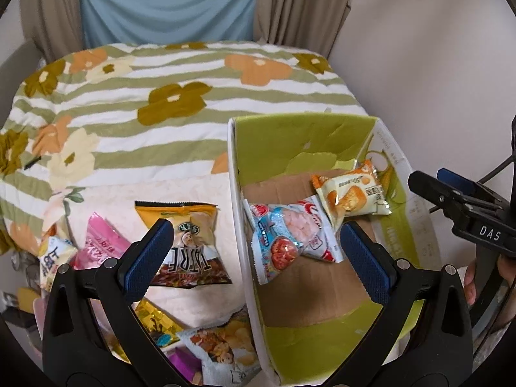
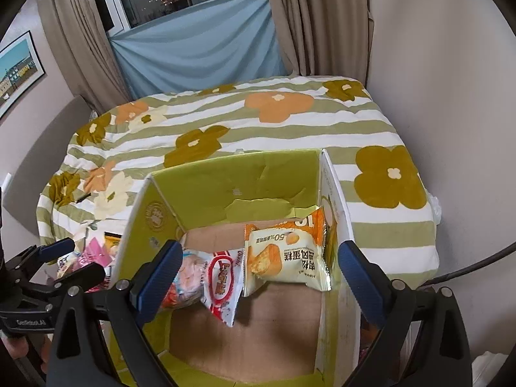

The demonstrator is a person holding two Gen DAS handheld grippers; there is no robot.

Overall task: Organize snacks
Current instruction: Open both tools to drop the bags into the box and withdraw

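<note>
Left gripper (image 1: 254,251): jaws spread, nothing between the pads; it straddles the left wall of the box (image 1: 237,193). Right gripper (image 2: 259,277): jaws spread wide over the box interior, pads pressing on nothing. On its side, seen from the left wrist, I read "DAS"; the left one, seen from the right wrist, carries small white lettering I cannot resolve.

Inside the box, on the brown cardboard floor: a white-and-red snack bag (image 1: 290,235) with pink pieces showing, lettering too distorted to read; at its 2 o'clock, overlapping, a cream-and-orange cake packet (image 2: 287,258), printed upside down with "50%" and Chinese characters.

Outside the box, at 9 o'clock of it, on a pale cloth (image 1: 193,193): a yellow-and-brown bag (image 1: 187,245), large letters inverted, unreadable; a pink bag (image 1: 100,245); further packets cut off by the frame bottom and the gripper arms.

Beyond: a green-striped flowered blanket (image 1: 180,103), then beige curtains (image 1: 303,3), and a framed picture (image 2: 19,71) at 10 o'clock.
</note>
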